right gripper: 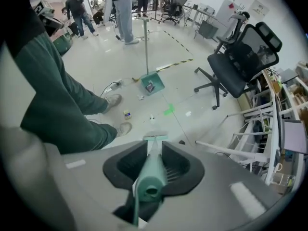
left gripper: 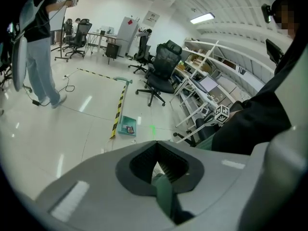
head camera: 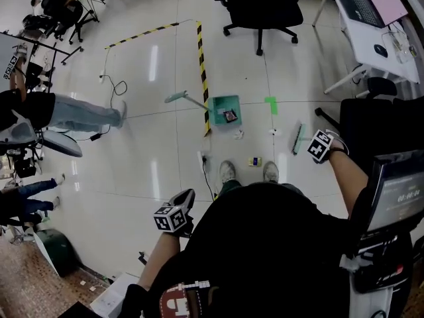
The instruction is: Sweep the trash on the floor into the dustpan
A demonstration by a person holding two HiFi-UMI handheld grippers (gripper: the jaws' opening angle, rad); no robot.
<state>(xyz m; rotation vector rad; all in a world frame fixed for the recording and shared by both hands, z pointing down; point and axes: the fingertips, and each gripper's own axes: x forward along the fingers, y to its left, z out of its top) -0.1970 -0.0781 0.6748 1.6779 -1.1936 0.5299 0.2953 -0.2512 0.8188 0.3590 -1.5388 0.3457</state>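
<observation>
The right gripper (head camera: 310,143) (right gripper: 153,146) is clamped on the long pale-green plastic handle of a broom (head camera: 298,138) (right gripper: 150,172). The right gripper view shows the handle running between both dark pads, with its round hollow end toward the camera and its flat brush head low over the white tiled floor (head camera: 152,151). The left gripper (head camera: 185,197) (left gripper: 154,143) hangs by the person's left side. Its jaws meet at the tips, and a green strip shows in the hollow behind them; whether it is gripped cannot be told. A teal plastic dustpan (head camera: 222,105) (right gripper: 156,81) (left gripper: 126,124) with a long upright handle stands ahead of the person, just beside a line of yellow-and-black striped floor tape (head camera: 202,65). A small dark piece of trash (head camera: 230,116) lies inside it. On the floor between the dustpan and the person's grey shoes (head camera: 227,171) lie a crumpled white scrap (head camera: 238,134) and a smaller white scrap (head camera: 273,132). A little yellow-and-blue box (head camera: 255,161) lies between the two shoes. A bright green tape mark (head camera: 271,105) sits to the right of the dustpan, and a black wheeled office chair (head camera: 262,5) stands well beyond it.
</observation>
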